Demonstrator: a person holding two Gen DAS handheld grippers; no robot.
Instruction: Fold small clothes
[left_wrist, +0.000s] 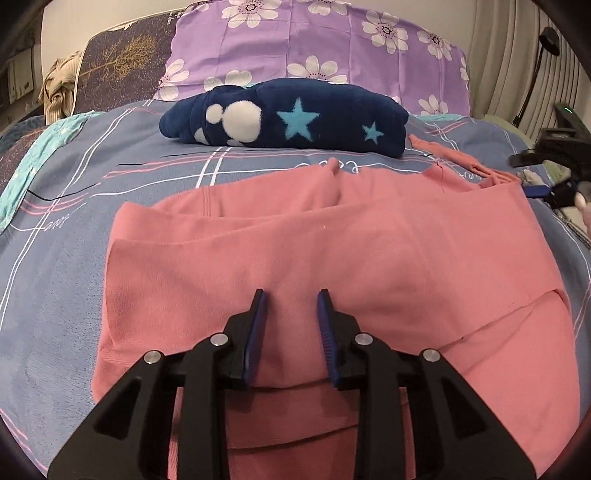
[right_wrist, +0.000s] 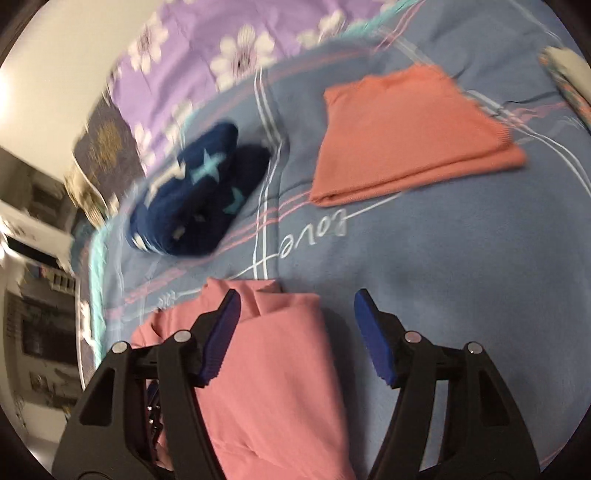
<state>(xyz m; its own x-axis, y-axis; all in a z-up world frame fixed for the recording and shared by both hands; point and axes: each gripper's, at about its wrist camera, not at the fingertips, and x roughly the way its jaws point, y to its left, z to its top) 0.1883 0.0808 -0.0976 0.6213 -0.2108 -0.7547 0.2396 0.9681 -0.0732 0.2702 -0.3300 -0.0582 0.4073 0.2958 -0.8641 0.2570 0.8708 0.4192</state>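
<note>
The left gripper (left_wrist: 291, 299), black with ribbed blue pads (left_wrist: 327, 332), has its jaws parted by a narrow gap with nothing between them. It sits just above a pink knit garment (left_wrist: 332, 251) that lies spread and loosely folded on the bed, a soft ridge of the cloth rising under the gap.

The right gripper (right_wrist: 295, 299) has its jaws spread wide and holds nothing. A folded edge of the pink knit garment (right_wrist: 280, 369) runs below and between its fingers, close to the left pad (right_wrist: 218, 339); whether the pad touches the cloth cannot be told. That view is blurred.

Beyond the pink garment lies a folded dark navy fleece garment with white dots and light blue stars (left_wrist: 288, 118). Well apart to the right is a neatly folded coral-orange knit garment (right_wrist: 410, 133). All rest on a grey-blue bedsheet with pink and white lines (left_wrist: 74, 229). Behind stands a purple pillow printed with white daisies (left_wrist: 314, 40).
</note>
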